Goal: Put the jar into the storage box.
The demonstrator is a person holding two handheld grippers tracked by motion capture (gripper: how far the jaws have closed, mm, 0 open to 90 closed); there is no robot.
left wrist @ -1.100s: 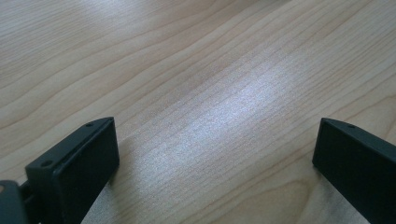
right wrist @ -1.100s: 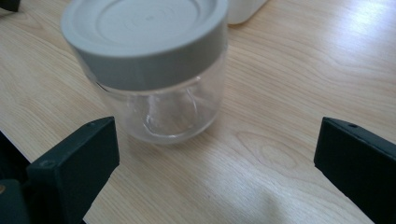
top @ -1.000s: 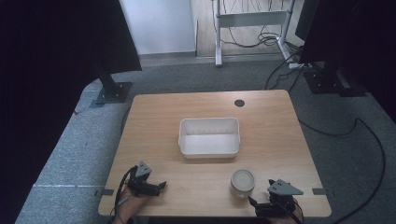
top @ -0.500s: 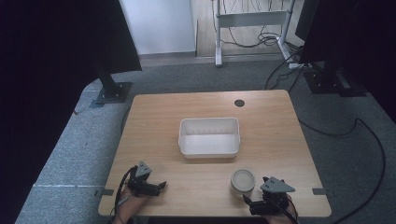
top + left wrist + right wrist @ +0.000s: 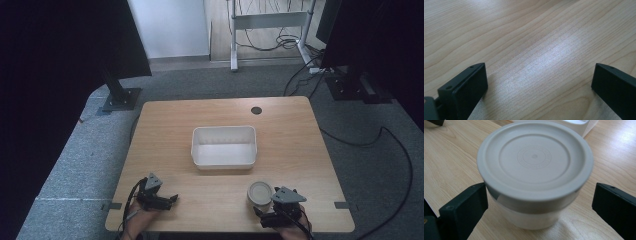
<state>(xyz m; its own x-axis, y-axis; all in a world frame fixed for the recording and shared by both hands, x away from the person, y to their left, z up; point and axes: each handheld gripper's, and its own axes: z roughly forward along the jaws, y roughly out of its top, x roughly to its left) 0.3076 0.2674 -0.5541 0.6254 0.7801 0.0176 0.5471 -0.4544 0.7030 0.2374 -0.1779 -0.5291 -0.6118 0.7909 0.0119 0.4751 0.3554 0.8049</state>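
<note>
Desk (image 5: pixel 300 130): white rectangular tub (image 5: pixel 223 146) at centre, empty. Lidded round container (image 5: pixel 260 192) upright near front edge, right of centre.

In the high view my hands (image 5: pixel 141 226) are cut off by the bottom edge at the surface's (image 5: pixel 300 150) near edge. My right hand-held gripper (image 5: pixel 272 210) hides part of the lidded tub (image 5: pixel 260 191); the lid's embossed lettering is unreadable.

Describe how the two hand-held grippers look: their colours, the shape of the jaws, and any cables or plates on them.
Both are black. The left gripper and the right gripper each carry a grey three-cornered plate on top. A dark cable trails from each back toward the person. In the gripper views the jaws are flat, matte black blocks with squared edges and a small hole near the top corner. No sleeves can be made out at the hands.
</note>
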